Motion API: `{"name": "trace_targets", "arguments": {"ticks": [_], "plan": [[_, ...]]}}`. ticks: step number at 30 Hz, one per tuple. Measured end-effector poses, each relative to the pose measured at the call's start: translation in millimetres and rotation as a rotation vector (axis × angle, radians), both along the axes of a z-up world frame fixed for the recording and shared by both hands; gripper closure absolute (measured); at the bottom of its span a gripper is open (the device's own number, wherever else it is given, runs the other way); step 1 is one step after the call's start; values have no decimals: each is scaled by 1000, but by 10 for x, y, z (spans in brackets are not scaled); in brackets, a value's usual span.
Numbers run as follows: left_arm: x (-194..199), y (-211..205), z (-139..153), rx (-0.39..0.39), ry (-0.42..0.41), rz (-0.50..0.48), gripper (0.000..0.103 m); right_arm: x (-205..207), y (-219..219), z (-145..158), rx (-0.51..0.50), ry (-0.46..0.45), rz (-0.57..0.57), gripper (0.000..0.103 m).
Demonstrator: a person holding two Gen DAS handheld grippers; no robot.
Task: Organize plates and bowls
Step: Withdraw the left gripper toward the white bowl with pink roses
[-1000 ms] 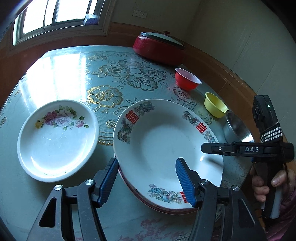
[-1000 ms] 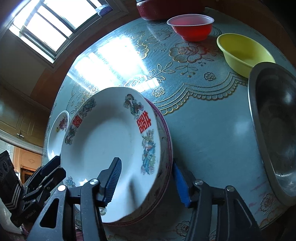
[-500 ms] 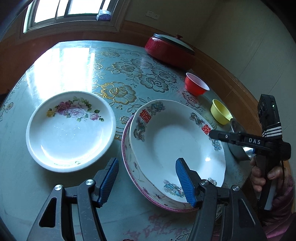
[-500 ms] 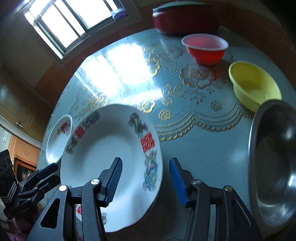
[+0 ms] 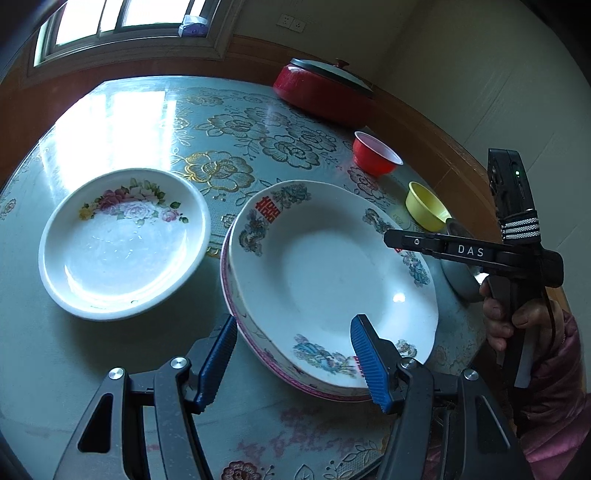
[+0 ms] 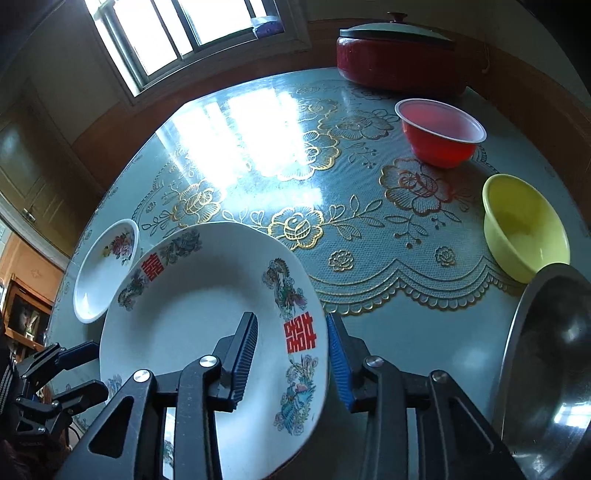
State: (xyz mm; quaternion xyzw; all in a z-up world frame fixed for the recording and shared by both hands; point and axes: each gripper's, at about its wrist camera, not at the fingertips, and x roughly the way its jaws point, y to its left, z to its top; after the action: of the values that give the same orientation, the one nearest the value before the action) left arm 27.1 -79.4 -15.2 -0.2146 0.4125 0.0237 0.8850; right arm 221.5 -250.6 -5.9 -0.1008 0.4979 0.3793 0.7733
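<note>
Left wrist view: a round table (image 5: 110,122) with a floral cloth sits under a window (image 5: 110,18). The left gripper (image 5: 291,354) hovers spread, empty, beside the near rim of the dragon plate (image 5: 325,269), which lies on a pink-rimmed plate (image 5: 236,317).

Right wrist view: the right gripper (image 6: 291,350) tilts down, its jaws closing across the dragon plate's raised rim.

A round table (image 5: 110,369) carries a pale blue cloth (image 6: 369,229) with gold flowers printed on it, and the cloth shines strongly where the light falls. At the far edge of the table stands a red pot (image 6: 399,66) with a dark lid (image 6: 395,31), close to the wooden panel of the wall (image 5: 424,122). Behind the table is a window (image 6: 177,37), a small purple thing (image 5: 192,27) lies on its sill, and a white socket (image 5: 291,23) is on the wall beside it.
</note>
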Motion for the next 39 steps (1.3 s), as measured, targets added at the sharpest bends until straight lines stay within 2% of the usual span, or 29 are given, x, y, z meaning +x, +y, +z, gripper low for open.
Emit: {"name": "trace_targets", "arguments": {"ticks": [3, 10, 18, 21, 32, 39], "plan": [[24, -61, 20, 29, 6, -12, 38, -60, -23, 1, -14, -11, 0, 65], [12, -59, 16, 18, 3, -12, 38, -101, -67, 10, -22, 1, -10, 64], [-122, -2, 39, 46, 6, 45, 36, -121, -128, 187, 58, -36, -54, 64], [-174, 28, 30, 50, 10, 70, 36, -154, -91, 226, 92, -32, -29, 64], [-261, 105, -10, 43, 32, 147, 34, -283, 121, 246, 202, 65, 91, 62], [-381, 324, -103, -30, 63, 243, 34, -435, 385, 232, 268, 146, 211, 62]]}}
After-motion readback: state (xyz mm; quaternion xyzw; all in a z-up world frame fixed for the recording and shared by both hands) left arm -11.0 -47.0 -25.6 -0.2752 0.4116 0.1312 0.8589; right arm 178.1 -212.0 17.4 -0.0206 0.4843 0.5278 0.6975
